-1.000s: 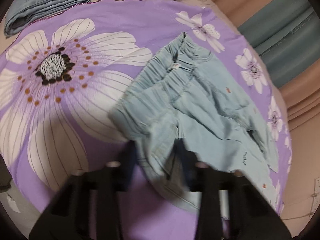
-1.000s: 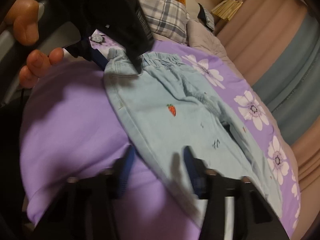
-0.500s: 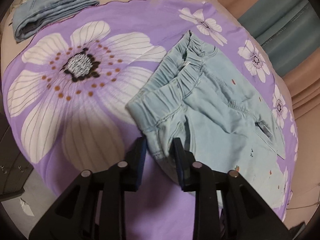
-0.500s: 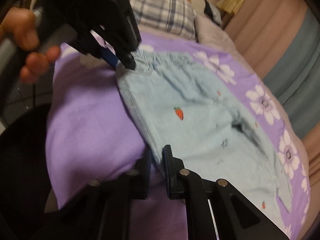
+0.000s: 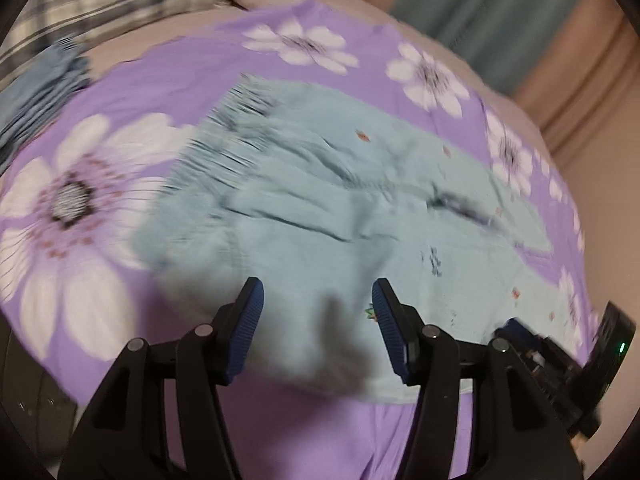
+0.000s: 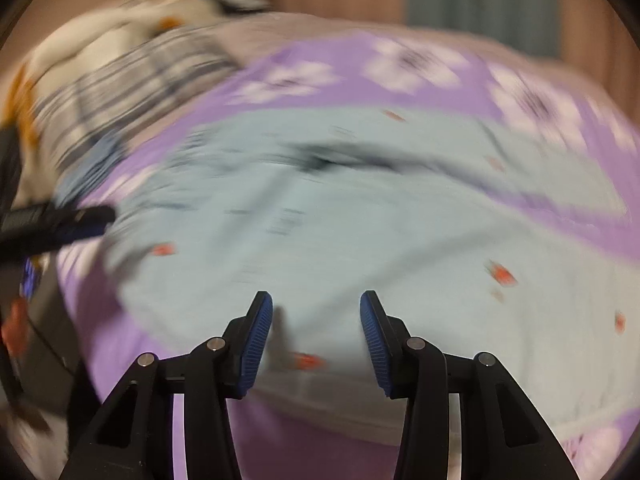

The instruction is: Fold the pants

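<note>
Light blue pants [image 5: 320, 208] with small orange carrot prints lie spread on a purple flowered bedspread [image 5: 280, 432]; the gathered waistband points far left. My left gripper [image 5: 316, 320] is open and empty over the near edge of the pants. My right gripper [image 6: 316, 332] is open and empty over the pants [image 6: 340, 232] near their near edge. The right gripper also shows at the lower right of the left wrist view [image 5: 560, 364], and the left gripper at the left edge of the right wrist view [image 6: 60, 224]. Both views are motion-blurred.
A folded pile of darker blue jeans [image 5: 36, 96] lies at the far left of the bed. Plaid pillows [image 5: 100, 4] sit at the head. Curtains [image 5: 500, 12] hang behind the bed. The bedspread's near edge drops off just below the grippers.
Both grippers were shut on the near edge of the pants half a second ago; both are now open and off the cloth. Both cameras have swung right along the pants.
</note>
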A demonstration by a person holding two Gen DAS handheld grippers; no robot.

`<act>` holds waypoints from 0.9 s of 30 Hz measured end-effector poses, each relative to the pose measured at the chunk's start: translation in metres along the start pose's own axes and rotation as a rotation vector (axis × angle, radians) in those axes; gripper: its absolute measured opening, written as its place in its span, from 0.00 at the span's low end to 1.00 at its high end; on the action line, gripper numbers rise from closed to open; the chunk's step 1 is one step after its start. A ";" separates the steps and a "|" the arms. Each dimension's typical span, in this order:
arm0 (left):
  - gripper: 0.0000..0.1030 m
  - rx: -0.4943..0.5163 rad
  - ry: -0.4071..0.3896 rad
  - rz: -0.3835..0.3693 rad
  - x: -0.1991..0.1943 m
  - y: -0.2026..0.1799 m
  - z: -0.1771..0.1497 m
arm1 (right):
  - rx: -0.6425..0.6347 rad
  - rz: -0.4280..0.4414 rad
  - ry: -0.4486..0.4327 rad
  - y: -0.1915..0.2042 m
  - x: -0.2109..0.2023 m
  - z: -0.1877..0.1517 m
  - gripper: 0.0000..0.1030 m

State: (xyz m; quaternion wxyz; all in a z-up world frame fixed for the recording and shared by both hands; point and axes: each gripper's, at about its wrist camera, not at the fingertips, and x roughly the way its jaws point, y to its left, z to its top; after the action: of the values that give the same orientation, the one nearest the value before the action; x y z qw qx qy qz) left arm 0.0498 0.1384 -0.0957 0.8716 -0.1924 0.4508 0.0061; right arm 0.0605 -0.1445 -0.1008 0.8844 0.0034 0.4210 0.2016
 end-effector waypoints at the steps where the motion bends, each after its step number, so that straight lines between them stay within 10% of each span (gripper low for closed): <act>1: 0.55 0.012 0.008 0.016 0.007 -0.002 0.000 | 0.041 -0.045 0.013 -0.019 0.001 -0.004 0.44; 15: 0.46 -0.012 0.047 0.056 0.027 0.018 0.002 | 0.415 -0.674 0.019 -0.229 -0.086 -0.066 0.44; 19: 0.52 0.013 0.031 0.120 0.012 0.019 0.000 | 0.558 -0.747 0.033 -0.264 -0.101 -0.072 0.63; 23: 0.75 0.048 -0.046 0.137 -0.008 0.016 -0.004 | 0.419 -0.829 -0.028 -0.210 -0.115 -0.049 0.63; 27: 0.76 0.081 -0.030 0.172 0.000 0.012 -0.009 | 0.169 -0.604 -0.054 -0.123 -0.085 -0.011 0.63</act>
State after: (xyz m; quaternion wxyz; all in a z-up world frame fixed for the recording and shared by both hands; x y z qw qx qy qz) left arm 0.0404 0.1467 -0.1038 0.8815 -0.1175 0.4526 0.0657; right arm 0.0477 -0.2898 -0.0660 0.9117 -0.0426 0.3946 -0.1060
